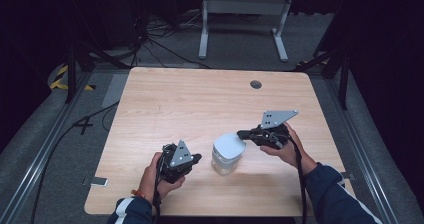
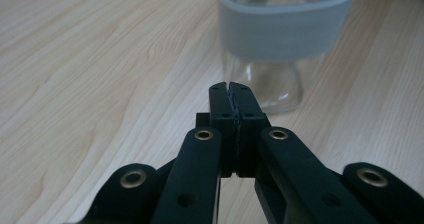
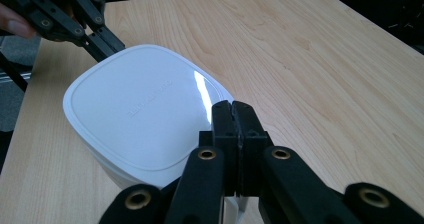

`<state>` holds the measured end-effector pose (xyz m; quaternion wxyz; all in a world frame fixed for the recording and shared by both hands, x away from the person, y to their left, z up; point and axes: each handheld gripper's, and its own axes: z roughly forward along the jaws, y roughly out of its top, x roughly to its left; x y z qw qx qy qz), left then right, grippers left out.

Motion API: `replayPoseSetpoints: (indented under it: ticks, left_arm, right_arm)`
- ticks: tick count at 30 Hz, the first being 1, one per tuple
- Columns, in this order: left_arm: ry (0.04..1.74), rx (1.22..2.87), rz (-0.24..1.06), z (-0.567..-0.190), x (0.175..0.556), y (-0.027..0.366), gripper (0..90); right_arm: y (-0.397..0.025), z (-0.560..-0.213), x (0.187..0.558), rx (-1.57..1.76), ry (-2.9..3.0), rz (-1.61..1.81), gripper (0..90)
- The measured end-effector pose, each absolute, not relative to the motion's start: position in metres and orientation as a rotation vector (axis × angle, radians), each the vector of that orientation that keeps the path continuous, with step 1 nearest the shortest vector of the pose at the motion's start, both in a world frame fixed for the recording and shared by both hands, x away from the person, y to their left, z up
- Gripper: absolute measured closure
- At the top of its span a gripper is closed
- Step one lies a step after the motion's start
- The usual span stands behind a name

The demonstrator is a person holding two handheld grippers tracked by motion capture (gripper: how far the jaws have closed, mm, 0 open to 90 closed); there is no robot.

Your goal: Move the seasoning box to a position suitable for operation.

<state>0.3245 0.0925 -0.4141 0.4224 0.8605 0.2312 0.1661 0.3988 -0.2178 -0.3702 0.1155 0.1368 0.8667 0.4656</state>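
Observation:
A clear glass jar [image 1: 226, 159] with a white square lid [image 1: 229, 145] stands upright on the wooden table [image 1: 200, 99], near its front. My left gripper [image 1: 198, 157] is shut and empty, low on the table just left of the jar. In the left gripper view its tips [image 2: 231, 86] point at the jar's glass base [image 2: 267, 84], a short way off, under the lid's band [image 2: 287, 31]. My right gripper [image 1: 241, 133] is shut, its tips [image 3: 233, 106] at the lid's [image 3: 142, 109] right edge, with nothing seen between the jaws. The left gripper [image 3: 75, 16] shows beyond the lid.
A round cable hole [image 1: 255, 84] sits near the table's far edge. Behind the table are a white frame [image 1: 245, 24] and floor cables [image 1: 150, 39]. Yellow-black tape [image 1: 60, 76] marks the floor at left. Bare wood stretches across the table's far half.

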Motion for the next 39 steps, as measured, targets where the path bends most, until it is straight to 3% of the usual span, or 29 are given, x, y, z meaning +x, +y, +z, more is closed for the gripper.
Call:
replayPoseSetpoints:
  ticks: [39]
  left_arm:
    - [0.509,2.124,0.48,-0.369,0.348,0.043,89.5]
  right_arm:
    - [-0.222,-0.372,0.399,0.383,2.55,1.333,90.0]
